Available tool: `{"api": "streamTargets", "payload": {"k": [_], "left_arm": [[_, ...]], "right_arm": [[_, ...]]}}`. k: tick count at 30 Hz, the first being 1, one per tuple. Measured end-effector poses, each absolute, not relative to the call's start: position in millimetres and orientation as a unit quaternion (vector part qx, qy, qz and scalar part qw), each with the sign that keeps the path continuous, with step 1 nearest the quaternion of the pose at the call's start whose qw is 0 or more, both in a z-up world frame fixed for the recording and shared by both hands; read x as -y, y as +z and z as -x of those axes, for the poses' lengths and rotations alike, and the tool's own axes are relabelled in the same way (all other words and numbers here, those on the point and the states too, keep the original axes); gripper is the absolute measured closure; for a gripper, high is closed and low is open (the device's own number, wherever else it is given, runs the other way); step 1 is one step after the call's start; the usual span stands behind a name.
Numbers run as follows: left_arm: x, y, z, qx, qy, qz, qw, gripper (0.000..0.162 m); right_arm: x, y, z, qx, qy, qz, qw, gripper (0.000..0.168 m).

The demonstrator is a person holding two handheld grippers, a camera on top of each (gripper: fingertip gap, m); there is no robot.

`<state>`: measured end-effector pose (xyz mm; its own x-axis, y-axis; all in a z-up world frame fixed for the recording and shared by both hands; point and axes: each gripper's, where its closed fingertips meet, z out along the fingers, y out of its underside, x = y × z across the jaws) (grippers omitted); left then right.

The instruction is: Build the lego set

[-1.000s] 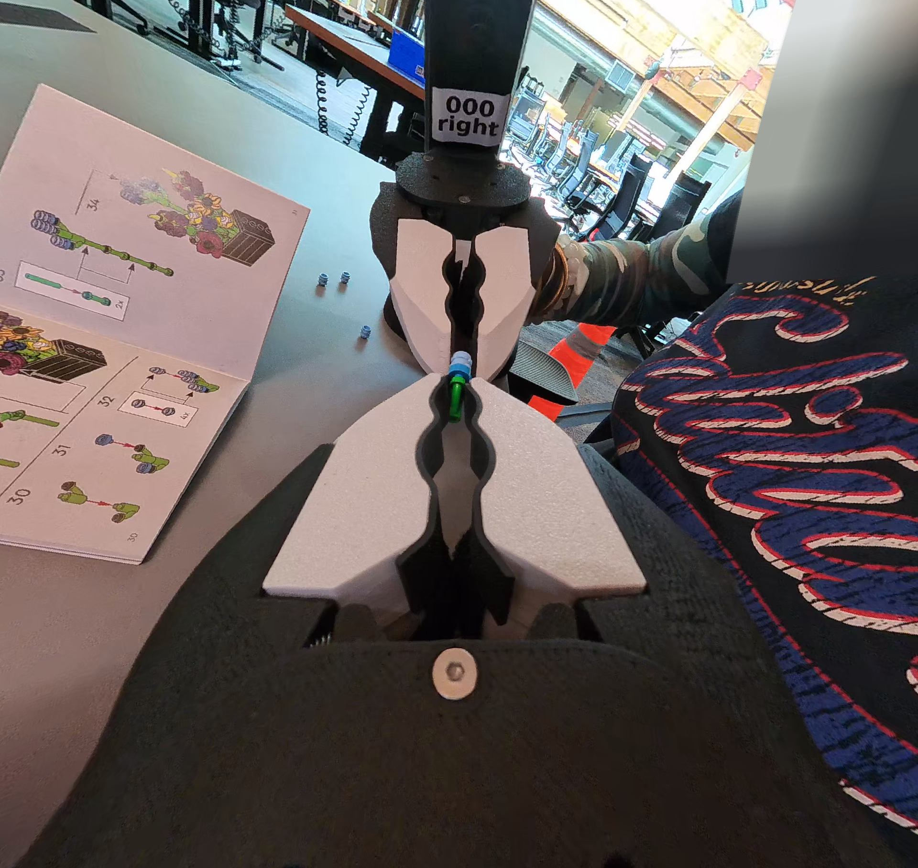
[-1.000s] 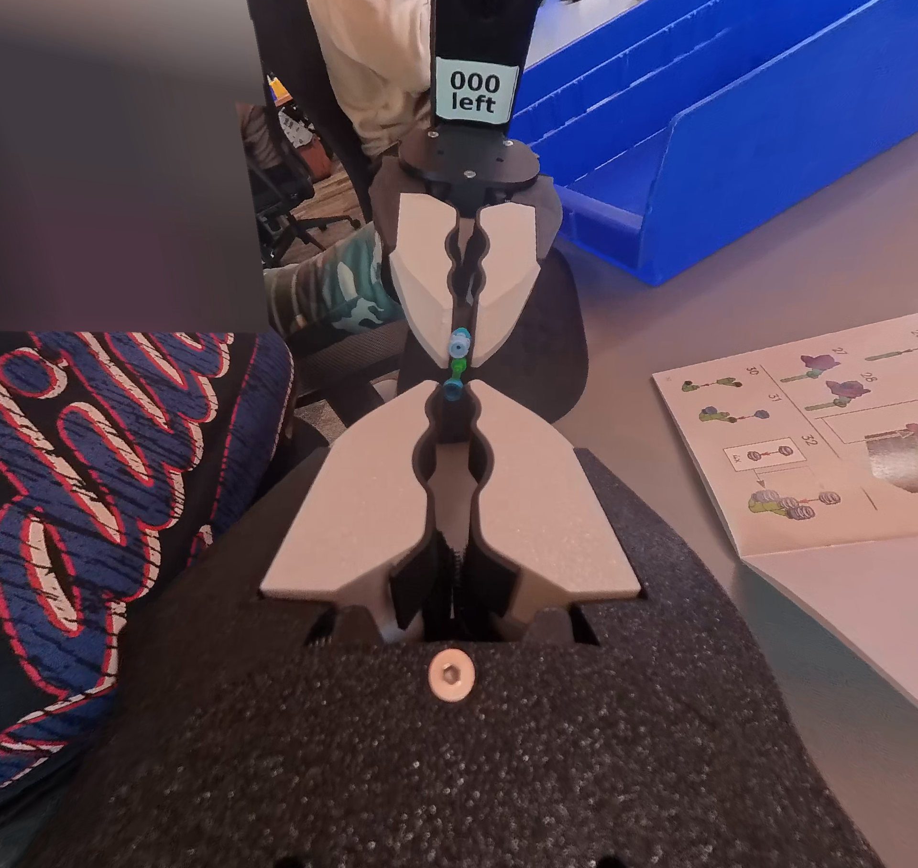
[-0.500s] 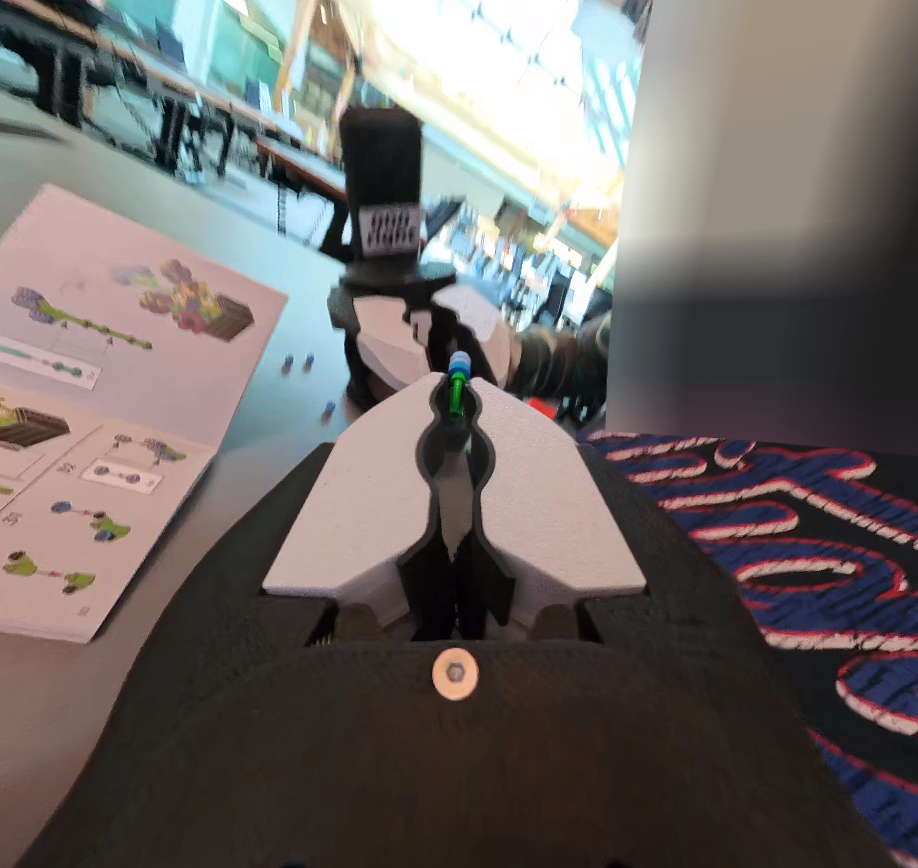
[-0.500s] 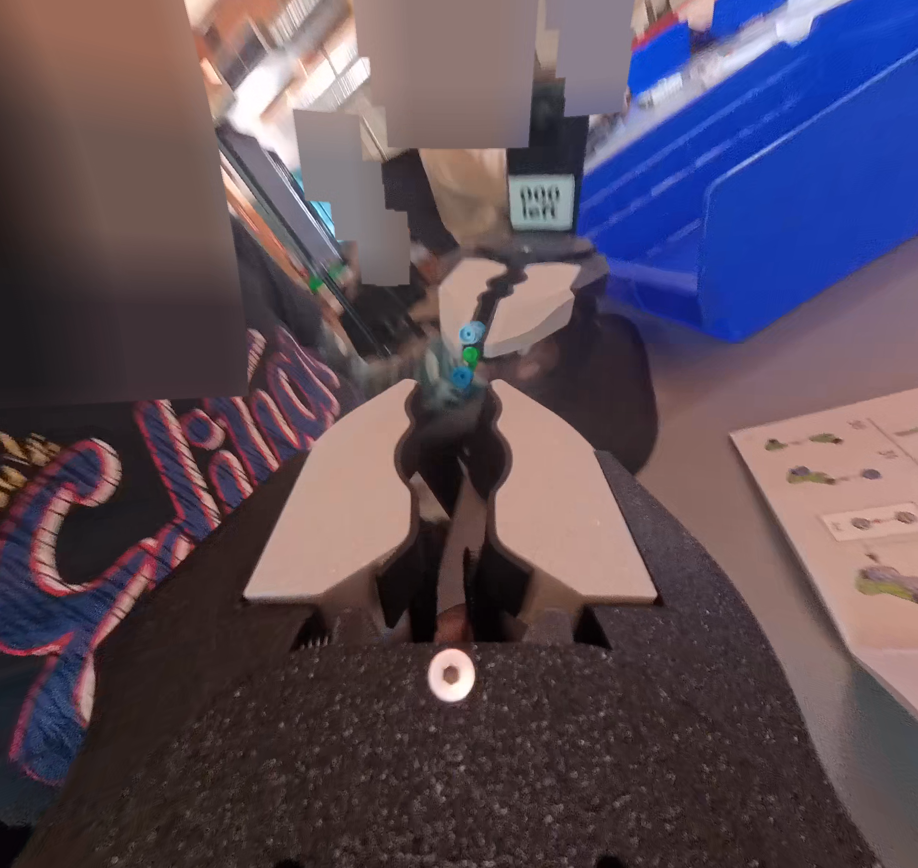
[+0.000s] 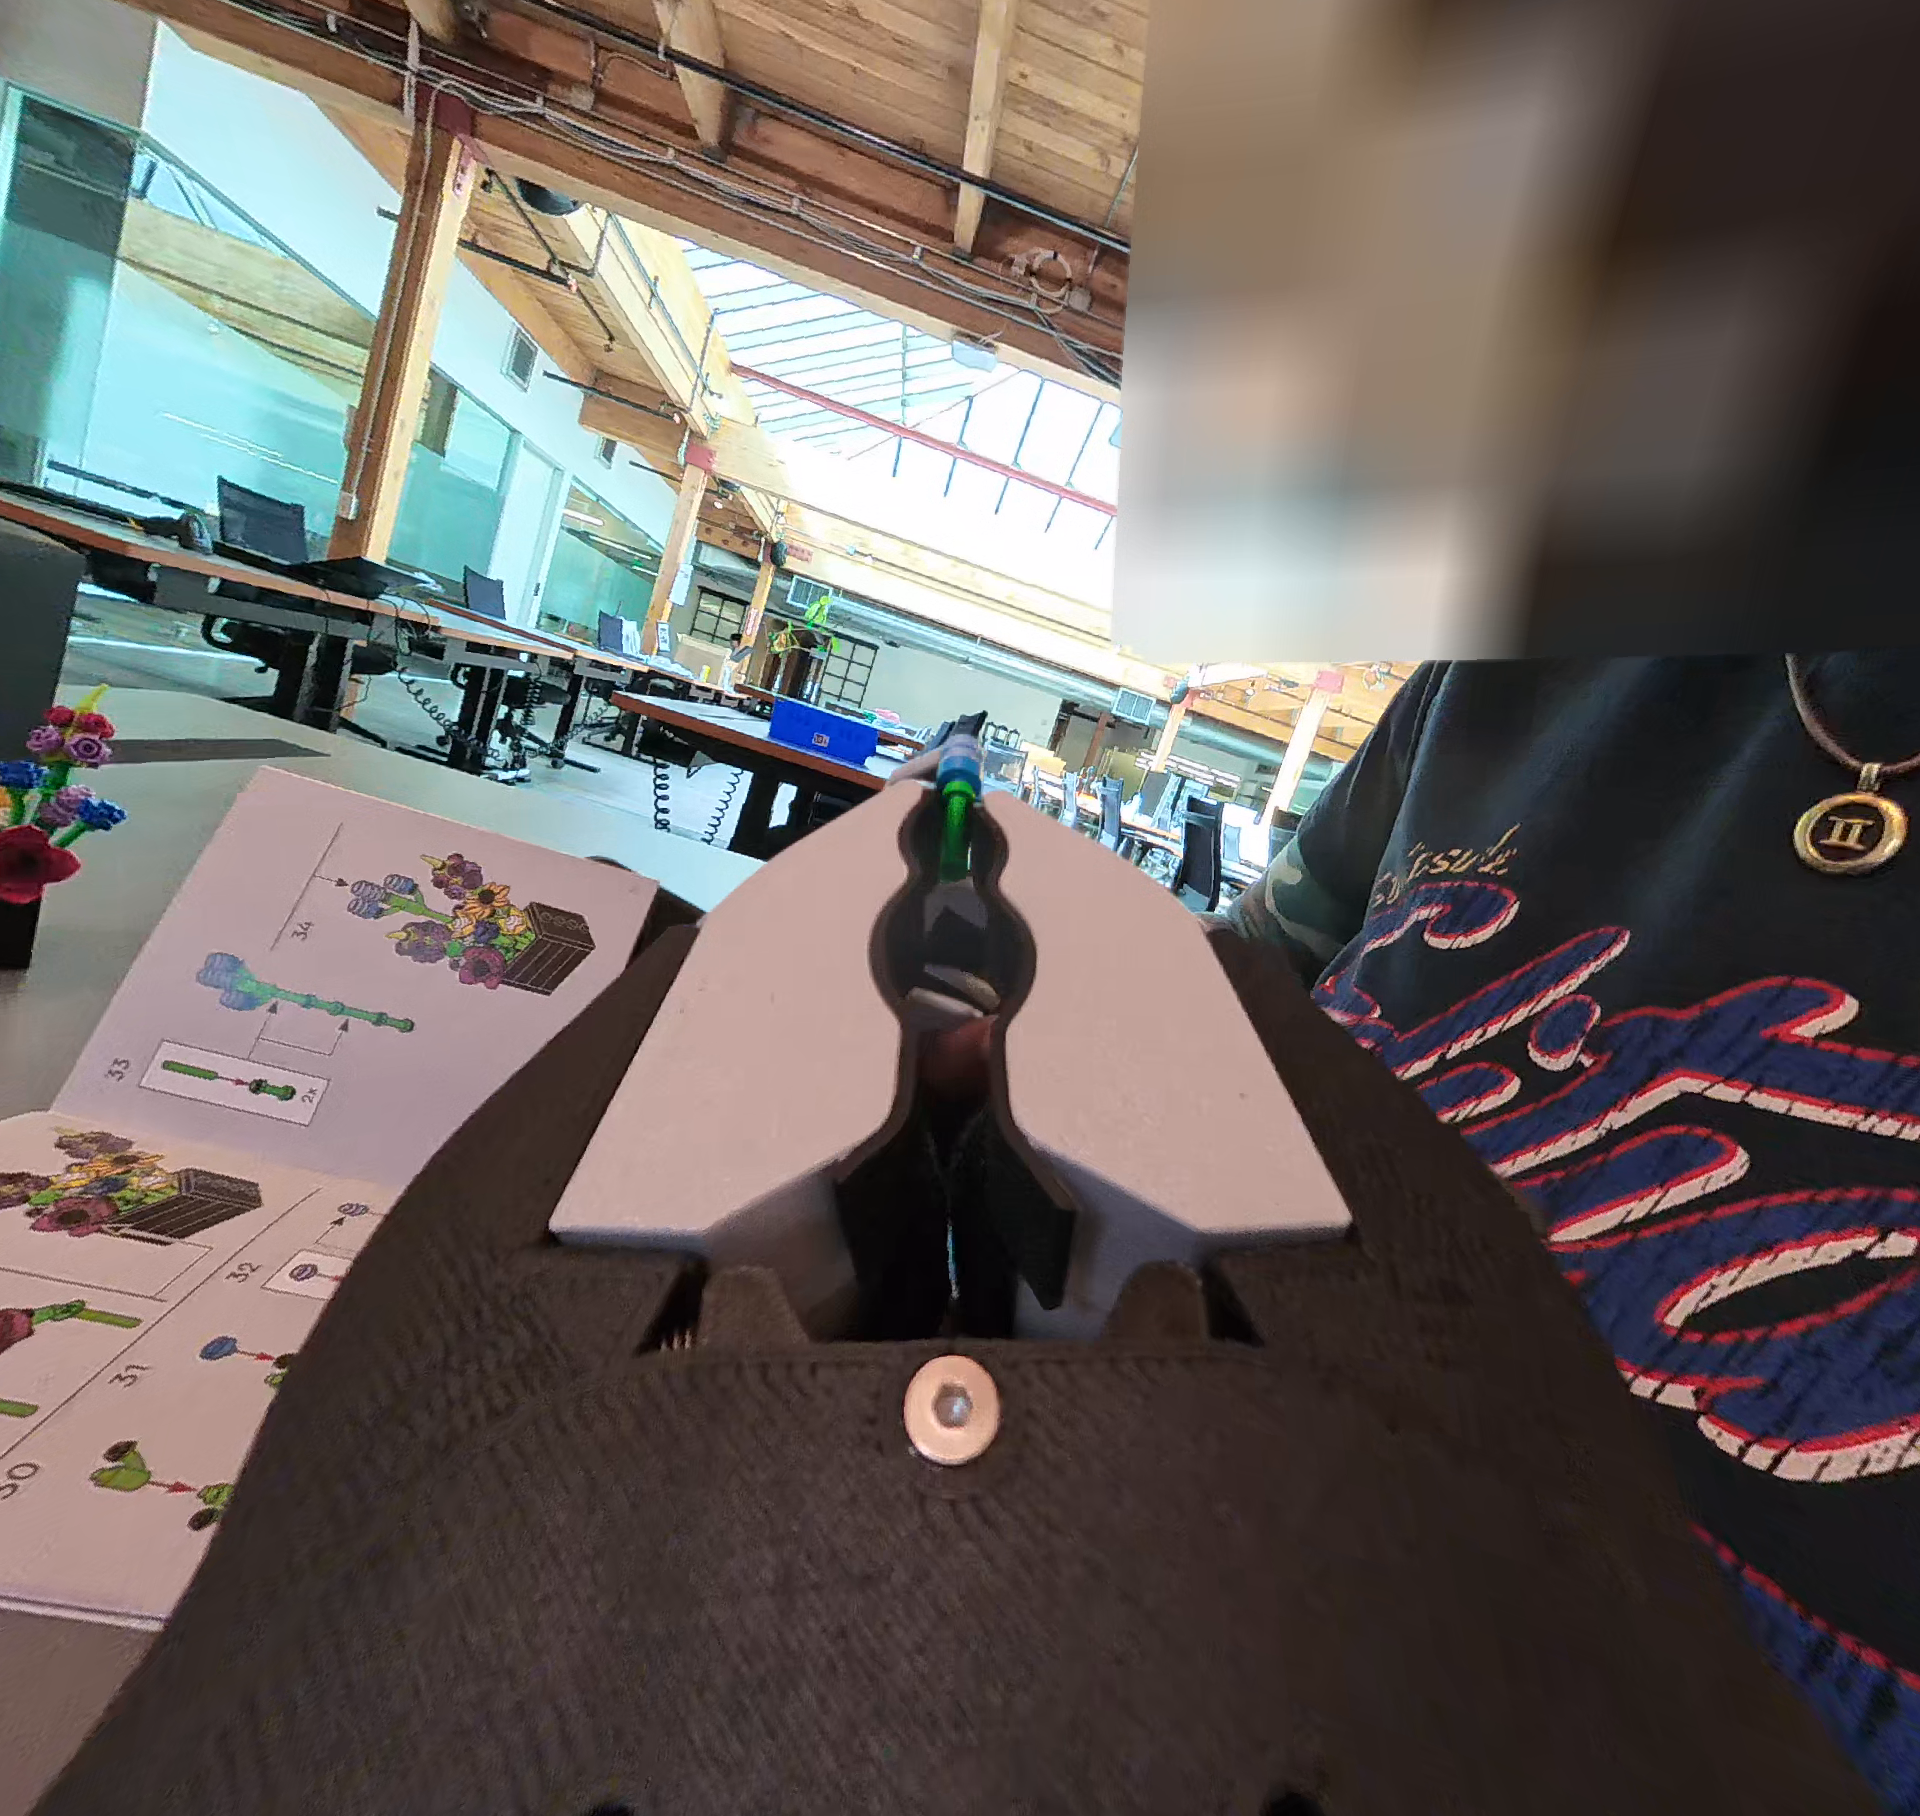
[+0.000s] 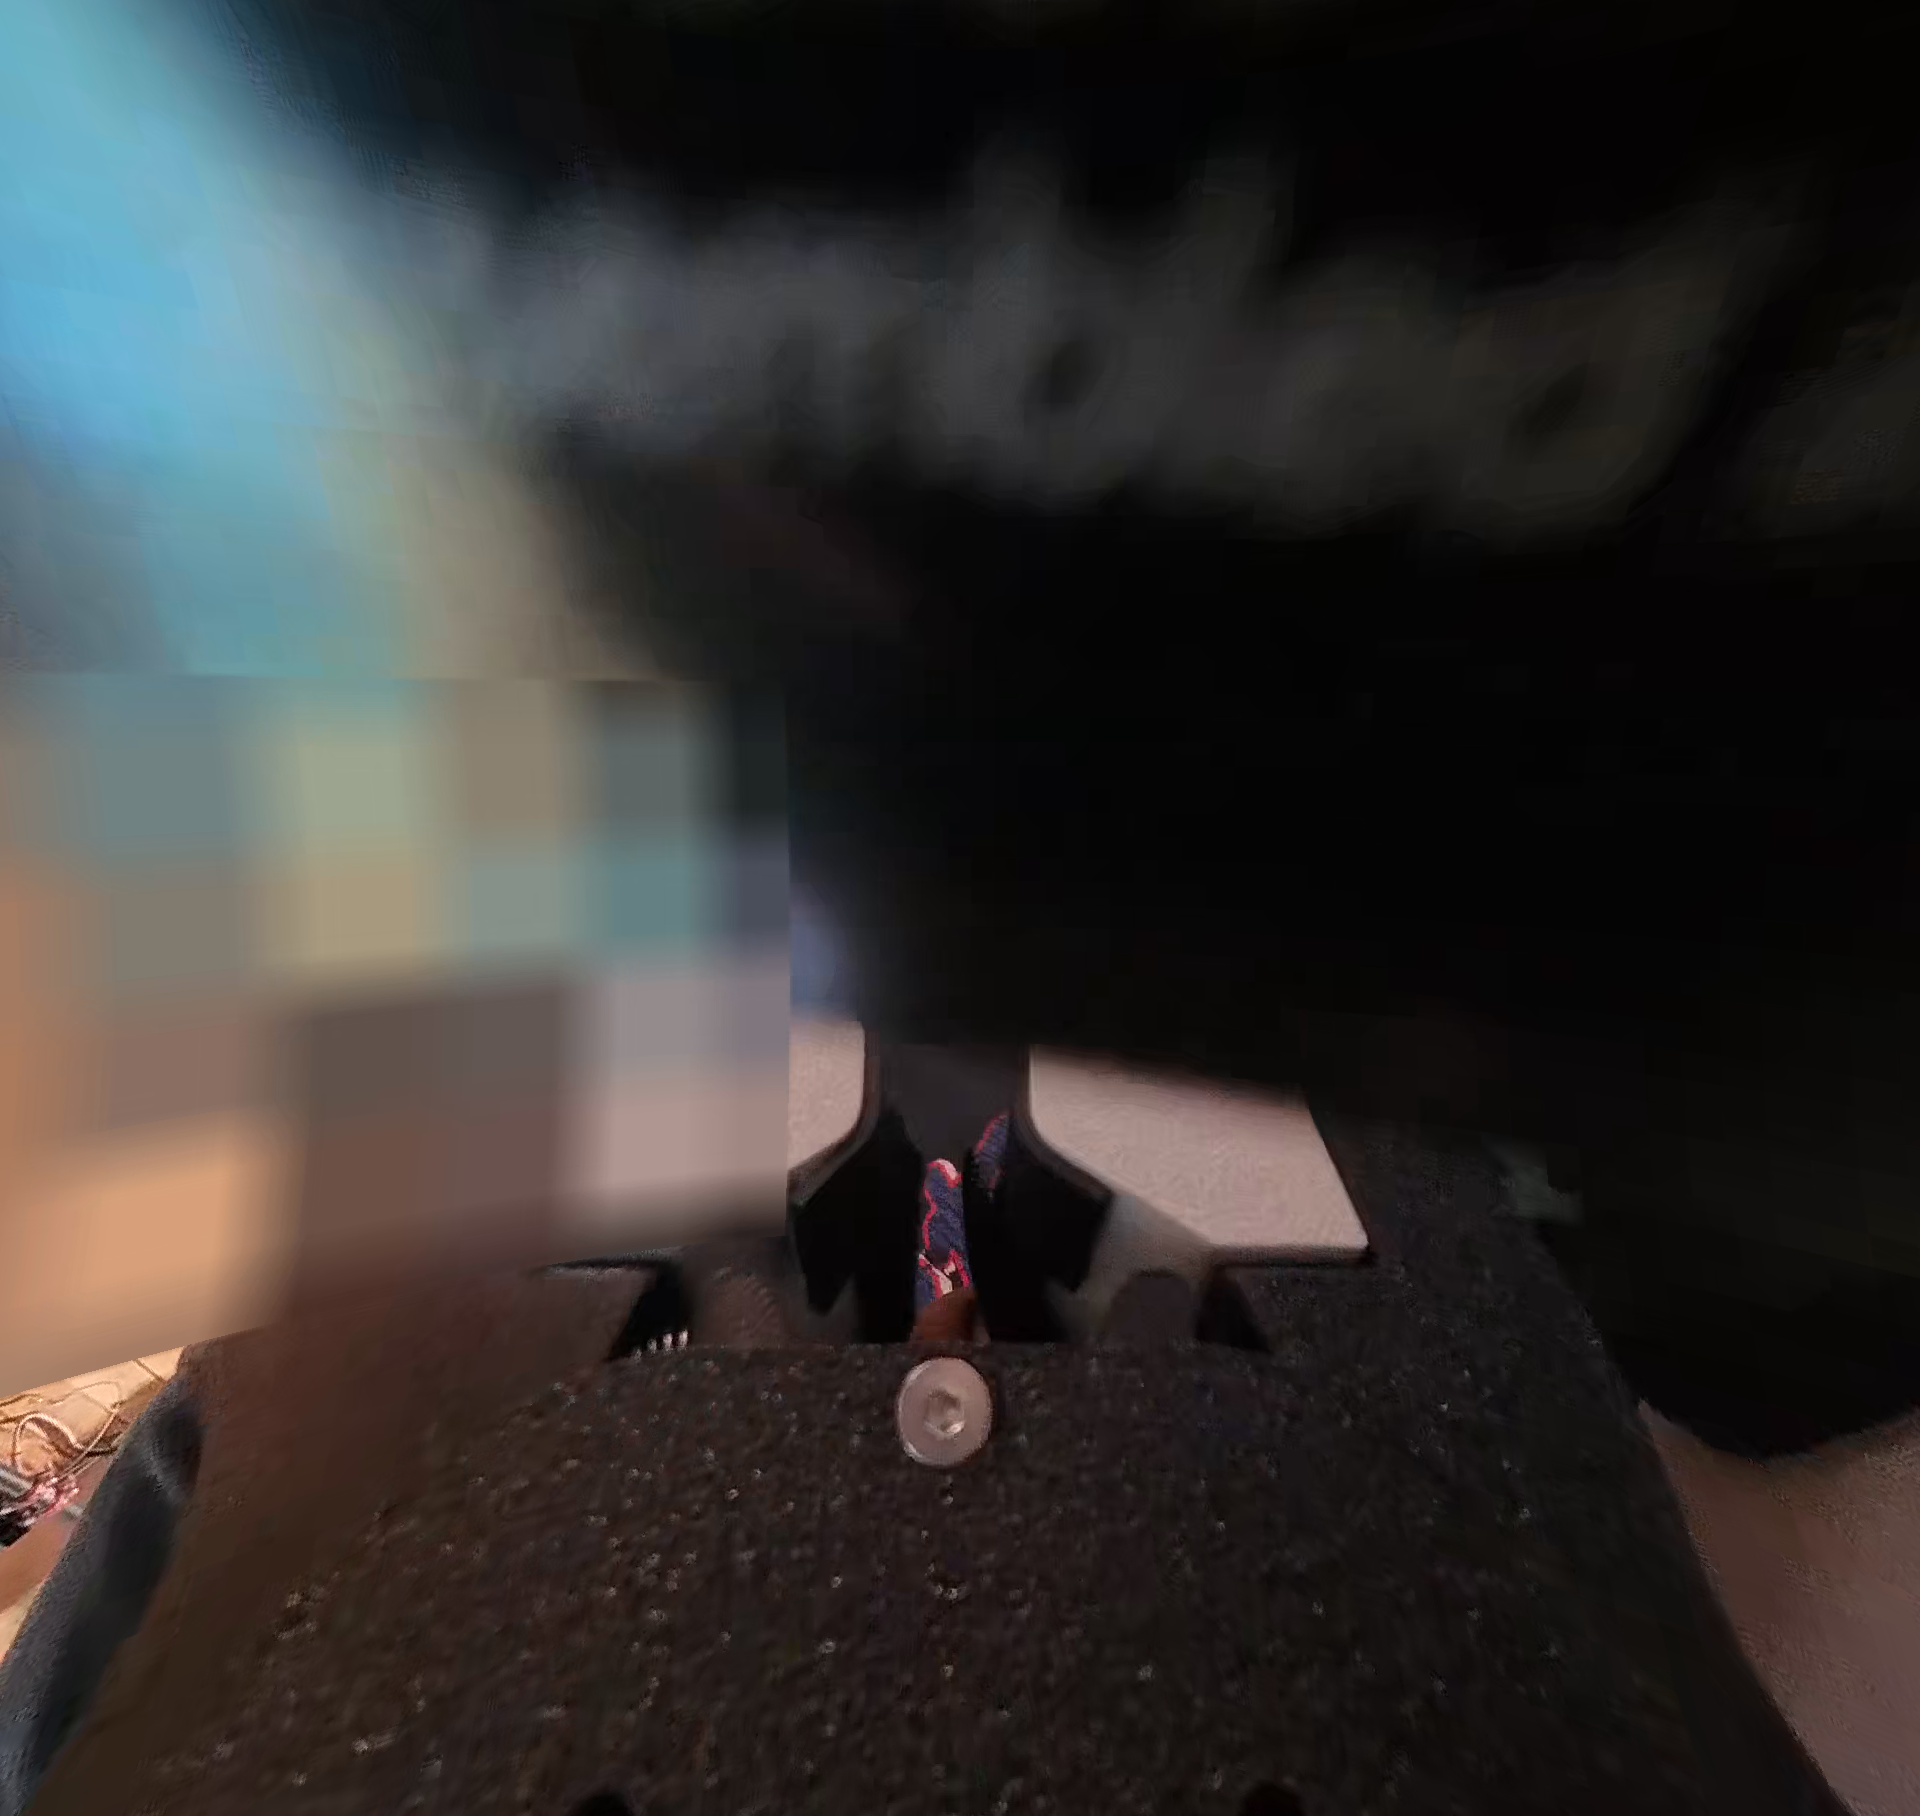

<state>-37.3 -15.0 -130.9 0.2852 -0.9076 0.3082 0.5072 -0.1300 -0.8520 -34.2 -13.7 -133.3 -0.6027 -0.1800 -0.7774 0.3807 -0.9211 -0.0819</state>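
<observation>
My left gripper [image 5: 951, 800] is shut on a thin green stem [image 5: 951, 836] with a small blue piece [image 5: 954, 764] at its tip, held up in the air and pointing out over the room. The right wrist view is heavily motion-blurred. Only the lower parts of my right gripper's pale fingers [image 6: 1174, 1164] show, and a dark mass hides their tips, so I cannot tell how the jaws stand. The open instruction booklet [image 5: 312, 987] lies on the grey table [image 5: 582, 810] to the left.
A built flower bouquet [image 5: 52, 810] stands at the table's far left edge. A person in a dark printed shirt [image 5: 1610, 1091] sits close on the right. Desks and chairs fill the room beyond the table. The tips of both grippers are at nearly the same place.
The two grippers were tip to tip on the stem; the right one let go and swung away into blur. The left gripper tilted up with the stem still in it.
</observation>
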Motion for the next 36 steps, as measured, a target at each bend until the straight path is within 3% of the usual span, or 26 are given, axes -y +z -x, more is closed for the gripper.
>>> {"api": "streamTargets", "payload": {"k": [1,12,29,33,36], "left_arm": [[16,-130,37,-0.204,-0.563,0.495,0.629,0.156],[24,-133,24,-0.249,-0.553,0.499,0.619,0.156],[24,-141,17,-0.271,-0.530,0.525,0.609,0.156],[21,-147,17,-0.282,-0.513,0.551,0.595,0.142],[24,-158,13,-0.339,-0.464,0.582,0.576,0.141]], "right_arm": [[17,-134,34,-0.128,-0.884,-0.421,0.160,0.148],[25,-138,24,-0.153,-0.883,-0.423,0.135,0.162],[24,-145,17,-0.220,-0.856,-0.463,0.060,0.163],[24,-153,14,-0.259,-0.827,-0.496,0.057,0.163],[23,-161,10,-0.286,-0.797,-0.529,0.060,0.163]]}}
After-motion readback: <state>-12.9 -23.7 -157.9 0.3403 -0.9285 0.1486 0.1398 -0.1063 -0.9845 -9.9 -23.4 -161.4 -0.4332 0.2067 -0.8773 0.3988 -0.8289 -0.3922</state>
